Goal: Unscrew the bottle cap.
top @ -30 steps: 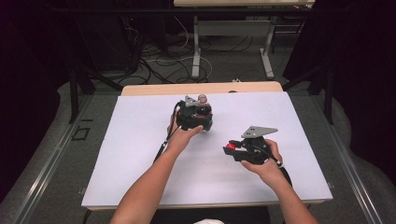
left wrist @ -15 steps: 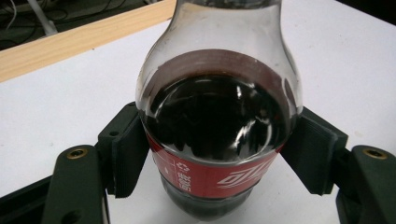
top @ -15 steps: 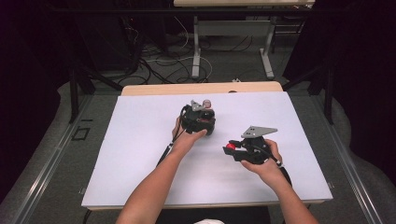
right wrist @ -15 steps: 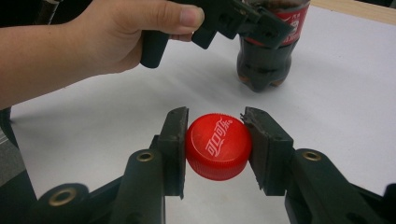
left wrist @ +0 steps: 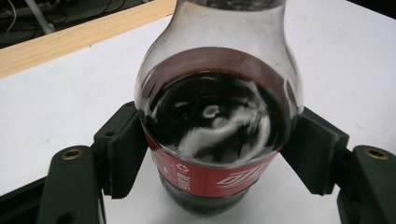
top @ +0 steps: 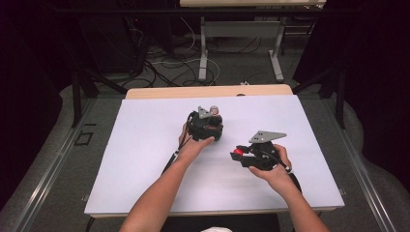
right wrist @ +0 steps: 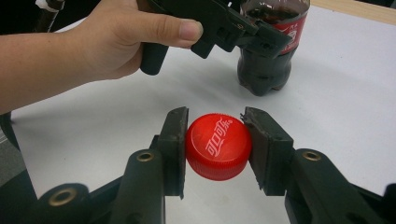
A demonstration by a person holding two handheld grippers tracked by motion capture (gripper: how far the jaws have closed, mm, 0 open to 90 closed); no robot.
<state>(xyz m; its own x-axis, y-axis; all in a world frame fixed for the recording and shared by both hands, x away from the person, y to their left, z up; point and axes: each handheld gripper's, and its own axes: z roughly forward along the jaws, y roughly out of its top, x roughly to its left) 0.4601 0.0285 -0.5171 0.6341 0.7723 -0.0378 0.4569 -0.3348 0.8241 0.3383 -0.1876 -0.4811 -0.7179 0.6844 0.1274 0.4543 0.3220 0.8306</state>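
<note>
Now the right gripper [right wrist: 215, 142] pinches the red cap [right wrist: 218, 145], low and to the right of the upright cola bottle [left wrist: 215, 121]. The left gripper [left wrist: 217, 154] hugs that bottle's sides, its jaws just loosening.

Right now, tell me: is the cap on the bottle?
No, the red cap sits clamped in the right gripper, apart from the bottle.

Only real obstacle is the cola bottle [top: 213, 126] standing mid-table [top: 145, 159]. All around that bottle the white top is bare, so plenty of passing room.
</note>
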